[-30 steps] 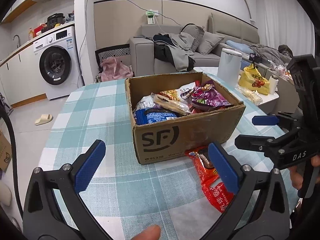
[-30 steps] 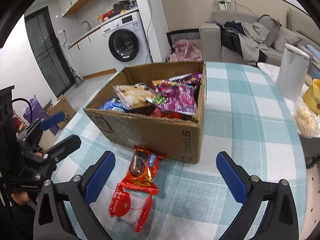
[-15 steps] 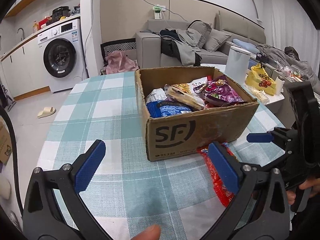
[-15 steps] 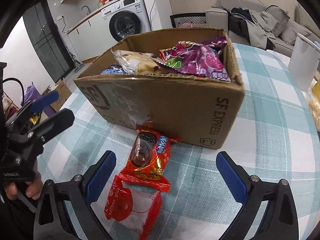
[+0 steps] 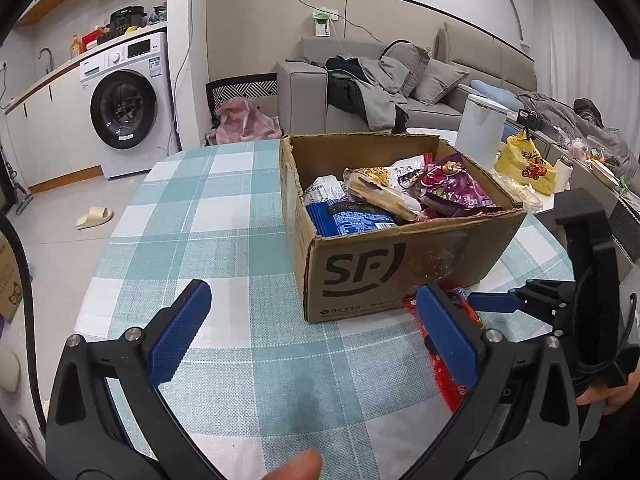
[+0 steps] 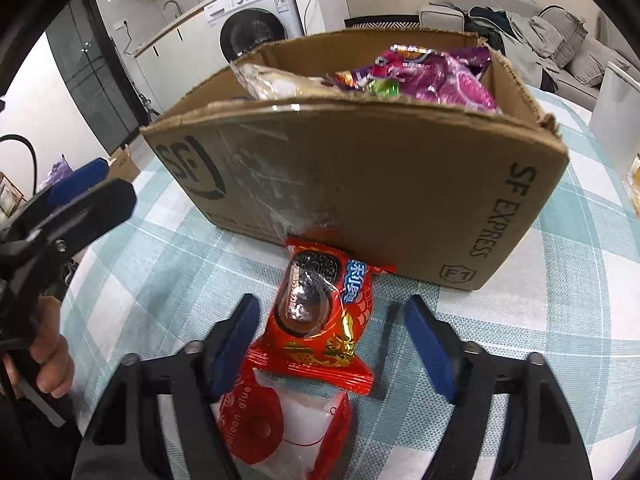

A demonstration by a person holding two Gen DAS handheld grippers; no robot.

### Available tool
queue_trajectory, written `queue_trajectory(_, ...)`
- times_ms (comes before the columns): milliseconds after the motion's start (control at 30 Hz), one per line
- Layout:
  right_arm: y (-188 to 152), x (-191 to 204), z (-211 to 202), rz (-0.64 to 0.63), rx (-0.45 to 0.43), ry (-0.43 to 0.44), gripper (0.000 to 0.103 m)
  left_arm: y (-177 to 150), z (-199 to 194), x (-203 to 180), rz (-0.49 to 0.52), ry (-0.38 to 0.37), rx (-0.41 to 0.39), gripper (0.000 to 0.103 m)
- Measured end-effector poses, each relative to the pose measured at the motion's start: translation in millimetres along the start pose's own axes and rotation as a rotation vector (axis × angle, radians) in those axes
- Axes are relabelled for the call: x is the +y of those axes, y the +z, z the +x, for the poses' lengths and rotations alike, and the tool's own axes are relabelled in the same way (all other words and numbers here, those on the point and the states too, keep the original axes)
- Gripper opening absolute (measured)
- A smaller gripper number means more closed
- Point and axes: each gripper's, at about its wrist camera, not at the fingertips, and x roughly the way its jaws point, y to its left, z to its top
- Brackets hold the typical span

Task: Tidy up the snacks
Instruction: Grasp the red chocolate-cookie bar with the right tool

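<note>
The right gripper tilts steeply down at the checked tablecloth just in front of the cardboard box. Its blue pads are closing around the red cookie packet, which lies flat with its far end touching the box's front wall; the pads do not yet press on it. A red-and-clear glue packet lies just nearer than the cookie packet. The left gripper hangs spread wide over bare cloth to the left of the box's front corner, a fingertip showing beneath it. The box holds more snack bags.
</note>
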Motion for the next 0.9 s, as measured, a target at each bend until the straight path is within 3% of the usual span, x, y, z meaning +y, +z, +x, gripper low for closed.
queue_trajectory(33,0.0,0.6,0.0,-0.004,0.002,0.01,0.066,-0.3,-0.3,-1.3,0.001,-0.001,0.0,0.102)
queue_trajectory(100,1.3,1.2,0.9,-0.016,0.006,0.024,0.051,-1.2,0.1,-3.4,0.005,-0.001,0.002,0.102)
queue_trajectory(200,2.4,-1.7,-6.1,-0.018,-0.011,0.026,0.044,-2.4,1.3,-5.4,0.01,-0.003,0.008,0.102)
queue_trajectory(467,4.9,-13.2,-39.5,0.006,-0.076,0.085,0.044,-6.6,3.5,-15.8,0.035,-0.029,0.029,0.102)
queue_trajectory(900,11.4,-31.6,-110.3,0.01,-0.206,0.061,0.044,-31.5,9.6,-71.0,0.119,-0.137,0.14,0.102)
